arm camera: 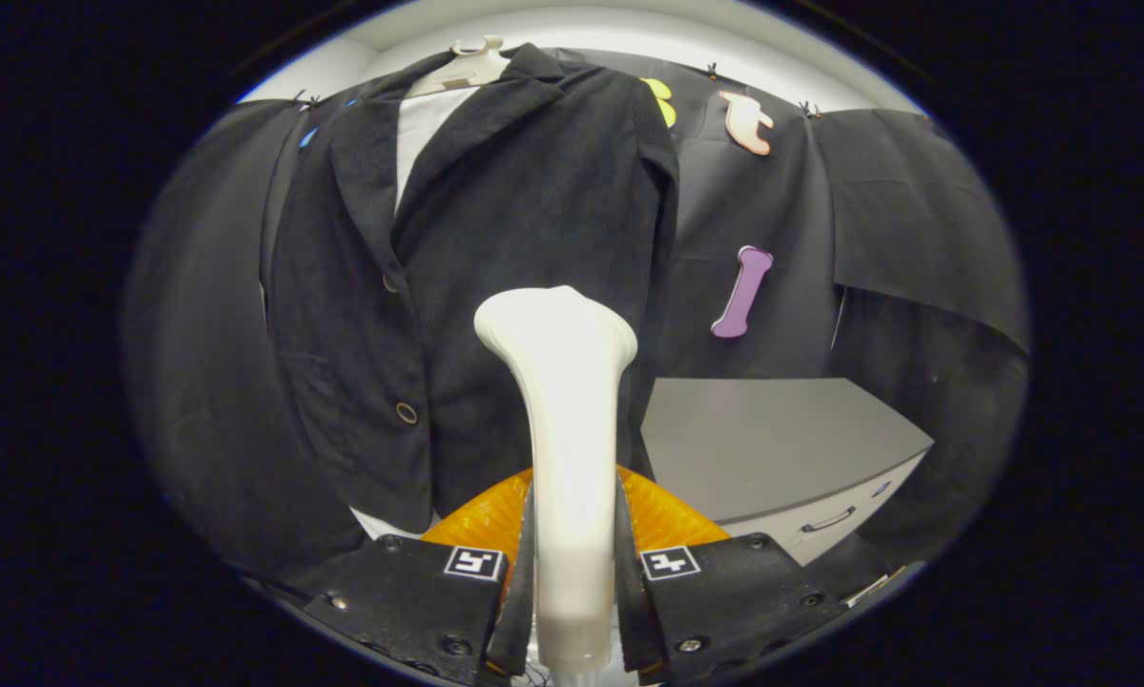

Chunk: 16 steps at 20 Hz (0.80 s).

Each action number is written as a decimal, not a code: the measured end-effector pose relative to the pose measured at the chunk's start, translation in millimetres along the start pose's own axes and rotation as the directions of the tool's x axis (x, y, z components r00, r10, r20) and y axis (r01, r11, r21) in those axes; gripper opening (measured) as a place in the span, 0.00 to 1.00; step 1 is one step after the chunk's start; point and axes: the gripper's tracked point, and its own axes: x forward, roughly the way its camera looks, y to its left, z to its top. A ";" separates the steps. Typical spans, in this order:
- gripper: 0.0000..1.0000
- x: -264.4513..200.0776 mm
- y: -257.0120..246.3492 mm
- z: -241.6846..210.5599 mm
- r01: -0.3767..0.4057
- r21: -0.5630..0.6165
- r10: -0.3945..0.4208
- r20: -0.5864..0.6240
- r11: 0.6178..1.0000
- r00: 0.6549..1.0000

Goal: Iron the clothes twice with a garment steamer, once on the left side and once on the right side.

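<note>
Both jaws of the gripper [572, 592] are clamped on the handle of the white garment steamer [560, 420], which stands upright between them, its head beyond the fingertips. The dark jacket [495, 248] hangs on a hanger [467, 67] at twelve o'clock, just behind the steamer head. A grey cabinet [772, 439] sits at three o'clock.

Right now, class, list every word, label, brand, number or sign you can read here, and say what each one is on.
No readable text.
Fingers, shut on the steamer: each carries a square black-and-white marker, a pattern, not words.
Jacket: no label or brand visible.
Cabinet: a small blue mark near the drawer handle, too small to read.
</note>
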 end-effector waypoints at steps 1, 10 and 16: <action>0.39 1.4 0.5 -4.7 0.000 -0.003 0.000 -0.007 1.000 1.000; 0.39 16.4 5.6 -46.6 -0.011 -0.017 0.010 -0.060 1.000 0.998; 0.39 26.7 8.5 -69.4 -0.015 -0.027 0.013 -0.094 1.000 0.995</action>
